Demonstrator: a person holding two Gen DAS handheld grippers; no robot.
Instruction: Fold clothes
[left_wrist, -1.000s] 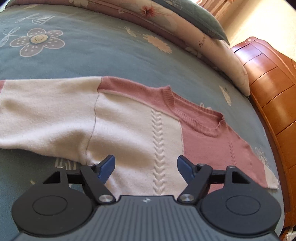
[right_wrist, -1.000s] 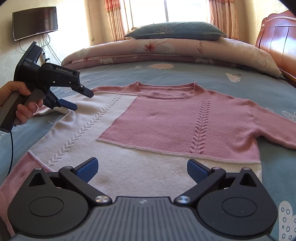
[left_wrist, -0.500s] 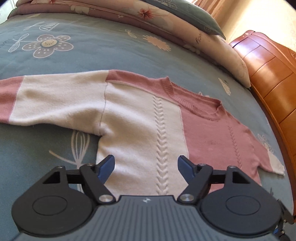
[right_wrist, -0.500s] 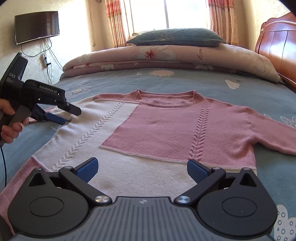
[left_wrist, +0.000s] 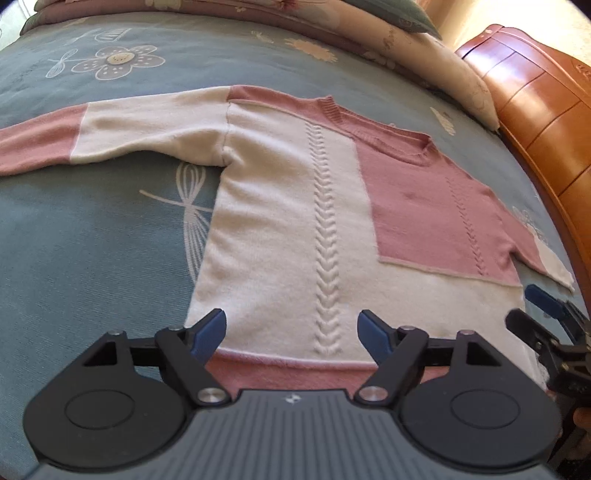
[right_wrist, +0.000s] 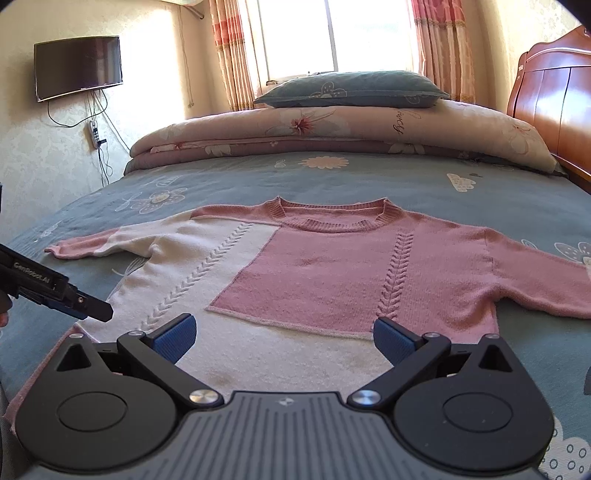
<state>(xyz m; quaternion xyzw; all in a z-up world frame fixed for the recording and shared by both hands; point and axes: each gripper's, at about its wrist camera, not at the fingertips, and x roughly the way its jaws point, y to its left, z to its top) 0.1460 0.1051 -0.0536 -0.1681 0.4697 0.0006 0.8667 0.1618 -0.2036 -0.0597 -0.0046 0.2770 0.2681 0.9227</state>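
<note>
Hovering over the sweater's (left_wrist: 295, 229) hem, the left gripper (left_wrist: 291, 332) is angling downward, jaws just widening, empty; right gripper (right_wrist: 284, 338) released.

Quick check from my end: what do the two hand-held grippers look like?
Both alike: the left hand-held gripper and right hand-held gripper have black linkage arms with silver pivot screws, blue pads, round black housings and a ribbed grey body. White lettering marks the left one's side.
</note>
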